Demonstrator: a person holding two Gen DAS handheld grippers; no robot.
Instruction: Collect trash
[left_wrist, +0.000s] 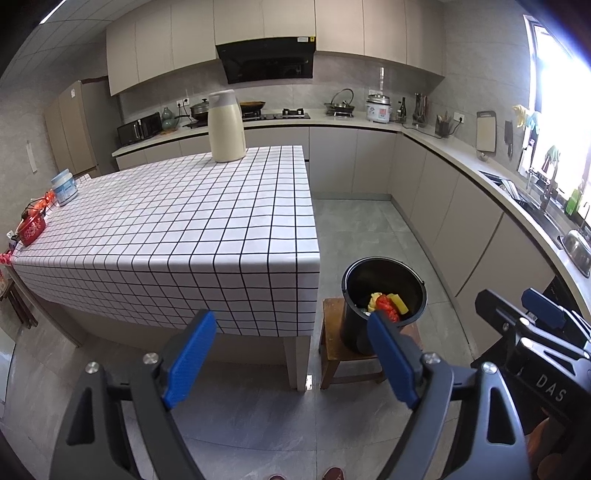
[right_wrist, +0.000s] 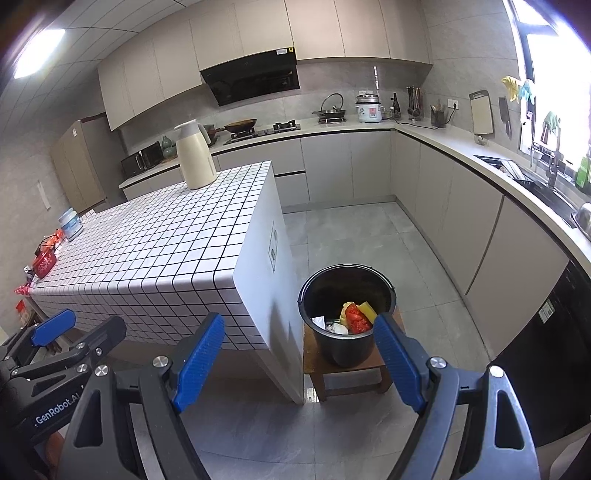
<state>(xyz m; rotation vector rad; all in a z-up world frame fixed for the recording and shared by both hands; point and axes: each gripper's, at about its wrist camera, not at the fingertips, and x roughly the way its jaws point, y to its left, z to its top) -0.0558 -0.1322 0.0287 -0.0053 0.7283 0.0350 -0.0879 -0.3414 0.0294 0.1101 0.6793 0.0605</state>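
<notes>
A black bucket (left_wrist: 384, 291) (right_wrist: 347, 306) stands on a low wooden stool (left_wrist: 332, 332) (right_wrist: 314, 365) beside the table. Inside it lies trash (left_wrist: 388, 304) (right_wrist: 354, 319): red, yellow and white crumpled pieces. My left gripper (left_wrist: 291, 332) is open with nothing between its blue pads, hanging in front of the table's near edge, short of the bucket. My right gripper (right_wrist: 299, 332) is open and empty too, held above the floor just before the bucket. Each gripper shows at the edge of the other's view.
A table with a white checked cloth (left_wrist: 177, 221) (right_wrist: 155, 251) carries a cream thermos jug (left_wrist: 225, 127) (right_wrist: 194, 155), a white tub (left_wrist: 64, 186) and a red packet (left_wrist: 33, 229) at its left edge. Kitchen counters (left_wrist: 461, 158) run along the back and right. Grey tiled floor (right_wrist: 369, 240) lies between.
</notes>
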